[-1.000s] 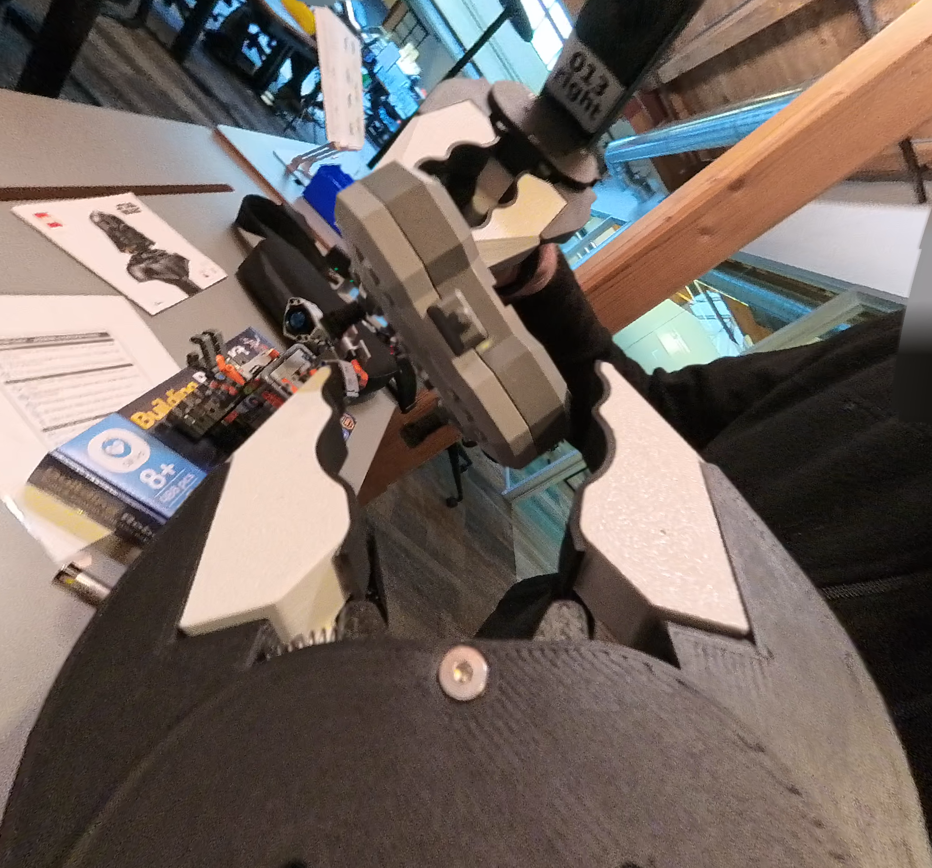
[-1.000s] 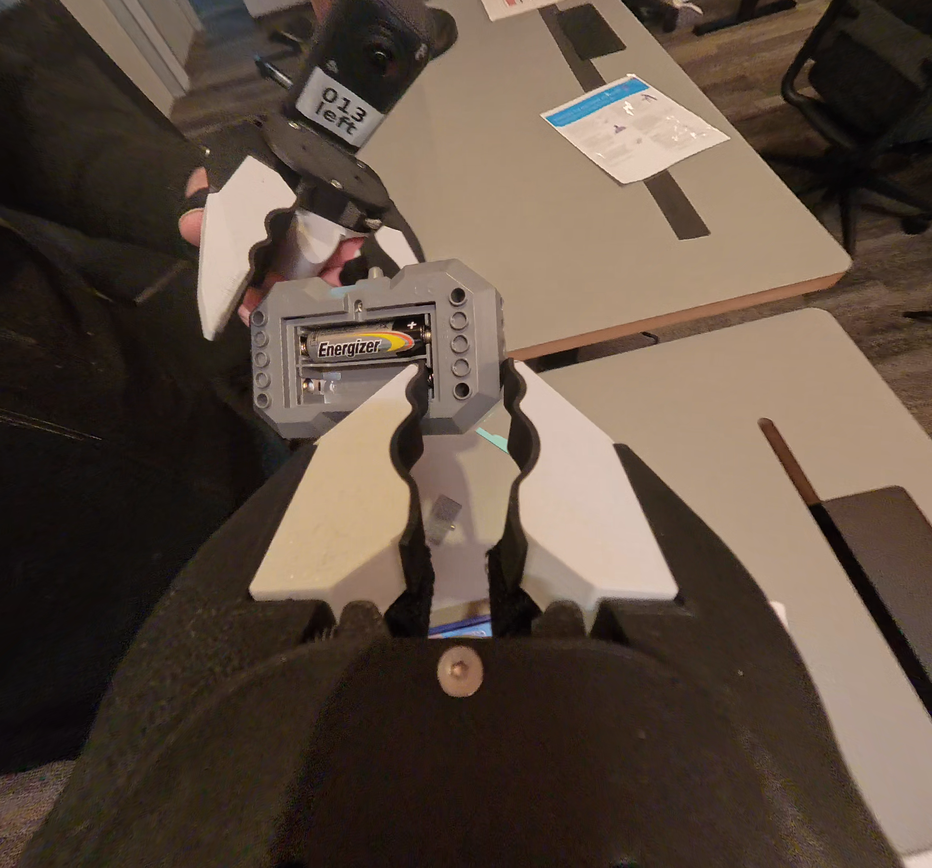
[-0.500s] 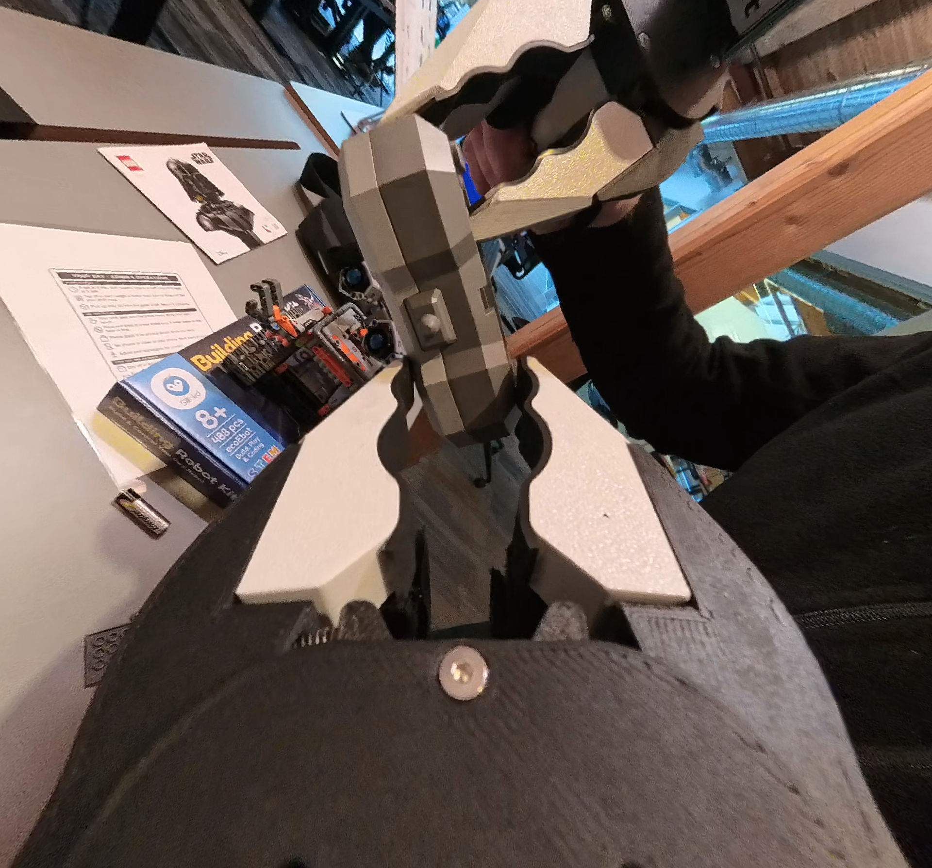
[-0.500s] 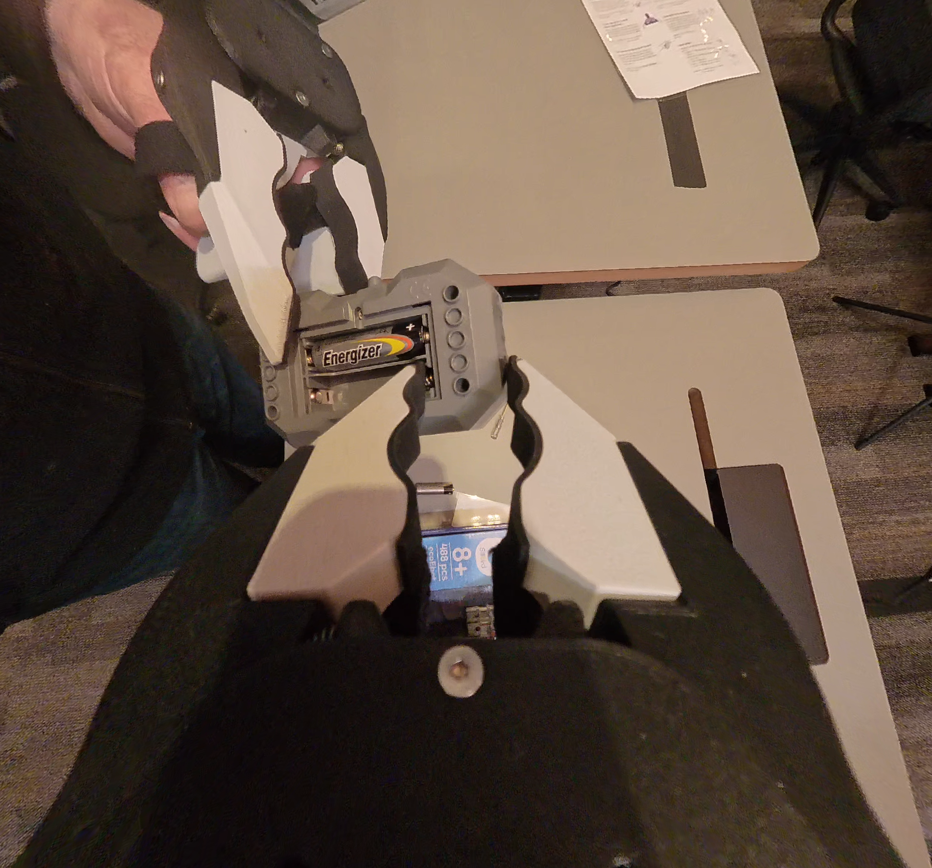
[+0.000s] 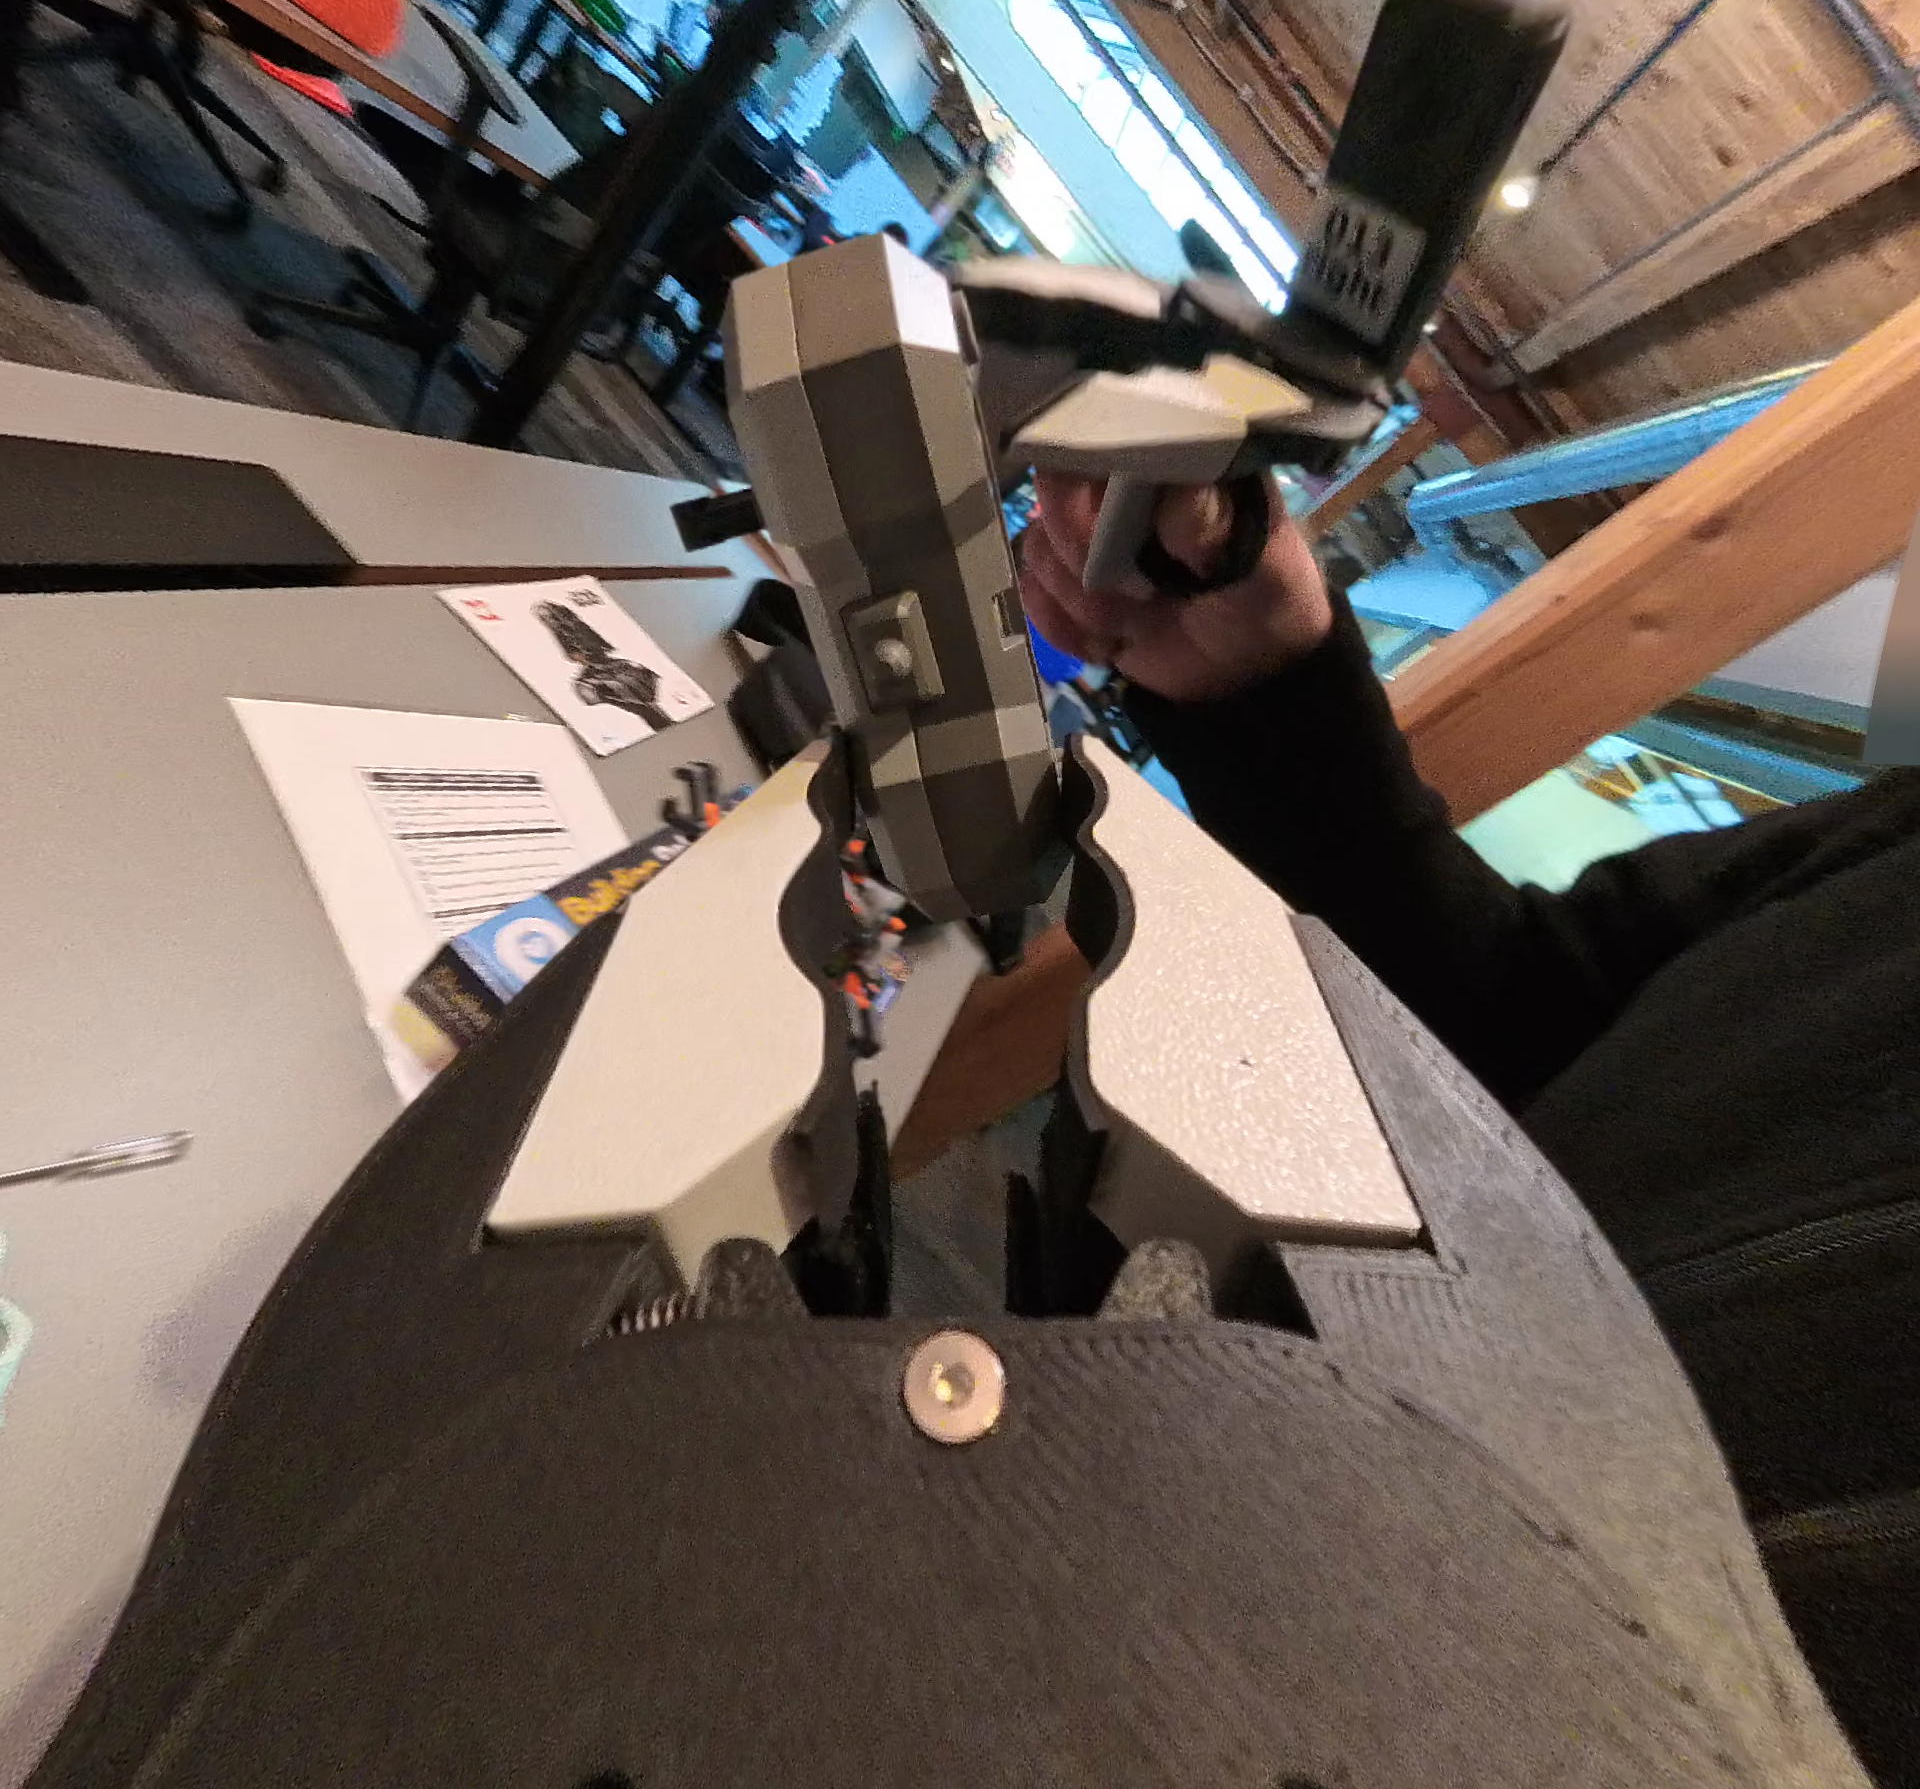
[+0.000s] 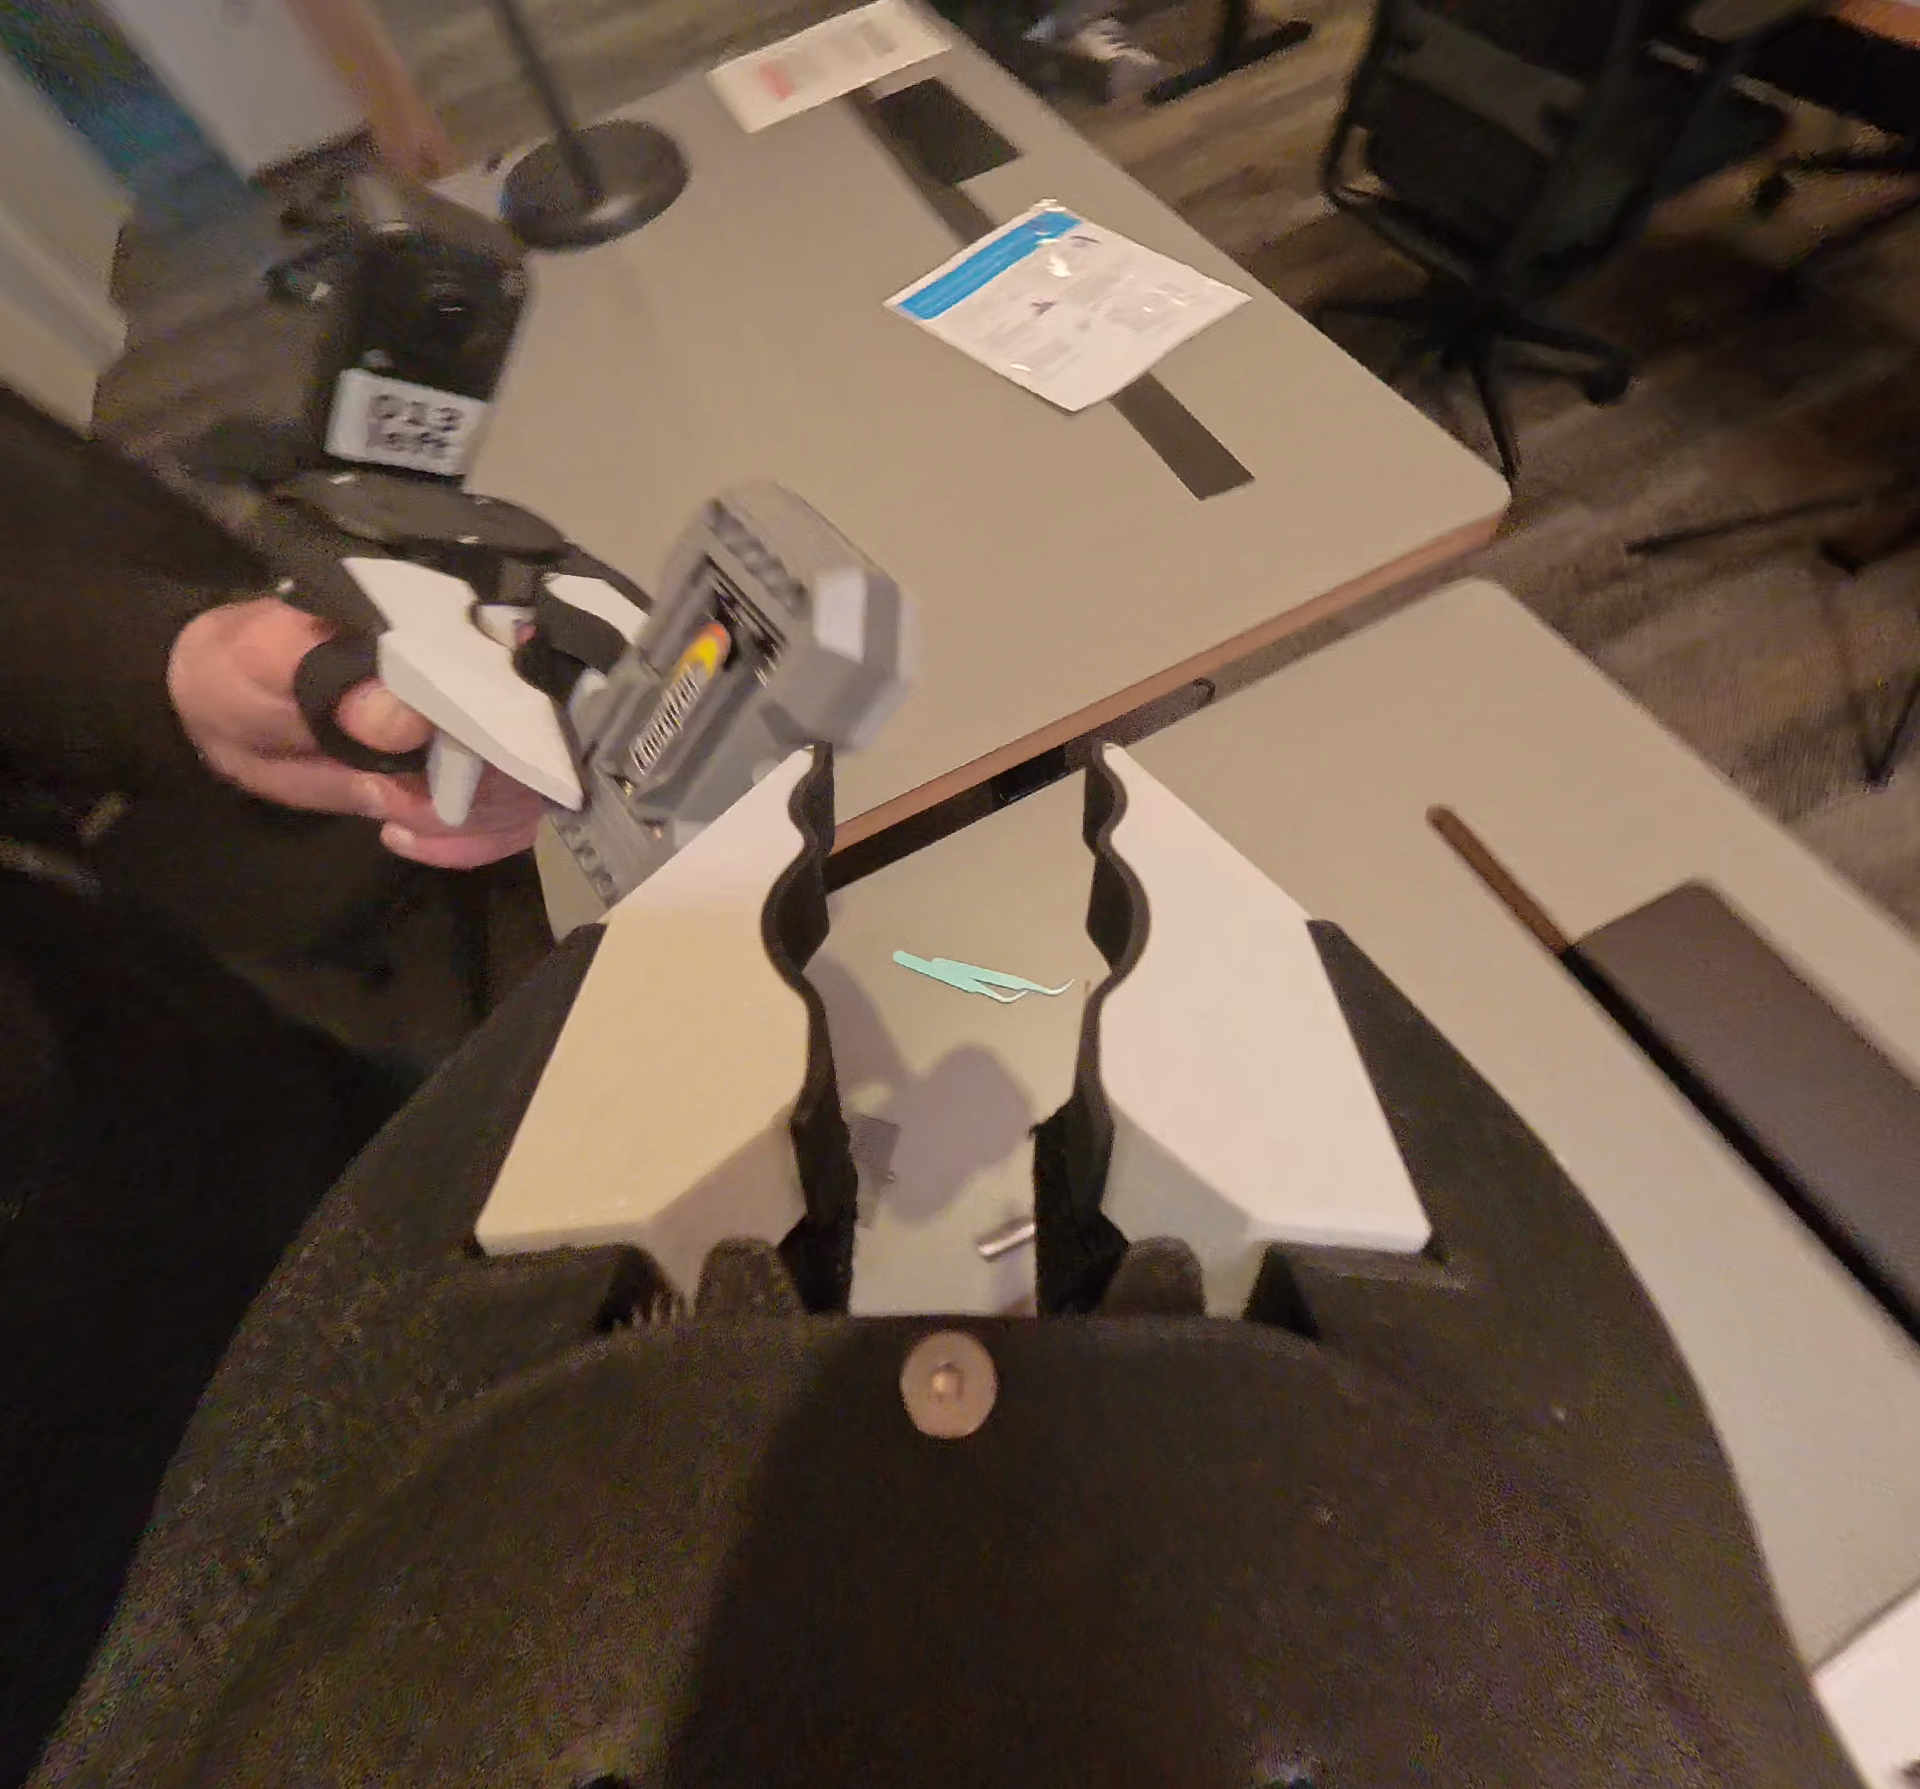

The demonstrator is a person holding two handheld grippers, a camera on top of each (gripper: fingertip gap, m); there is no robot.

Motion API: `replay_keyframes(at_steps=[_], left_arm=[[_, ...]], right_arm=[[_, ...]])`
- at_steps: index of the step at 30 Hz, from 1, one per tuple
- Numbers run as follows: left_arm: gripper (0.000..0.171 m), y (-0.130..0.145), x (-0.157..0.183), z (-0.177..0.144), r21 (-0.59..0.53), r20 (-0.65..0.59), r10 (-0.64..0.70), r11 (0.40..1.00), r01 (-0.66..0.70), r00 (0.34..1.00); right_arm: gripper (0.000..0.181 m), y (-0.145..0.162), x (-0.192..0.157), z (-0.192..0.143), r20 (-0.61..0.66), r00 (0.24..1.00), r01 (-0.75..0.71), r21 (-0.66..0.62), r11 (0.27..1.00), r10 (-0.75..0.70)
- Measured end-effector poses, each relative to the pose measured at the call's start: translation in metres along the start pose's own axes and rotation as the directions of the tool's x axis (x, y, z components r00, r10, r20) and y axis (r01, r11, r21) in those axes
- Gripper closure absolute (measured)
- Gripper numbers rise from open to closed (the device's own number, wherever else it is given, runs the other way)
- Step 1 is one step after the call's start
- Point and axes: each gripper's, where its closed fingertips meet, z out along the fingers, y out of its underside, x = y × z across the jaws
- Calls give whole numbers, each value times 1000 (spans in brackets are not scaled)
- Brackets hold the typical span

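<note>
A grey plastic battery box [image 5: 894, 513] stands upright between my left gripper's fingers. My left gripper [image 5: 954, 773] is shut on its lower end and holds it in the air beside the table. In the right wrist view the box [image 6: 800, 638] is tilted, its open compartment showing a battery [image 6: 694, 674], with the left gripper [image 6: 566, 700] clamped on its near end. My right gripper [image 6: 958, 773] is open and empty, just right of the box and apart from it. It also shows in the left wrist view [image 5: 1013, 368], behind the box, held by a hand [image 5: 1174, 617].
A grey table [image 6: 1351, 804] lies below with teal tweezers [image 6: 977, 976] and a small metal pin [image 6: 1004, 1240]. A second table holds a leaflet [image 6: 1070, 305] and a black stand base [image 6: 592, 181]. The left view shows a printed sheet [image 5: 447, 835], a blue kit box [image 5: 520, 950] and a wooden beam [image 5: 1662, 576].
My left gripper closed on the battery box. My right gripper then let go, opened and drew off to the right. The box now tilts in the left gripper alone.
</note>
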Motion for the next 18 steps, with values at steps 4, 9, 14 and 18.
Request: replay_keyframes(at_steps=[4,9,14,18], left_arm=[[135,-5,-23,-21,40,73,16,999,-19,997],[135,2,-45,-39,42,134,7,999,-13,991],[135,8,-58,-46,40,162,-9,999,2,987],[134,12,-61,-47,31,161,-18,999,13,987]], right_arm=[[138,100,21,40,-217,944,-266,-62,962,247],[140,247,29,86,-467,798,-472,-95,876,380],[143,338,27,116,-553,743,-559,-203,804,377],[154,371,29,129,-601,740,-552,-285,784,302]])
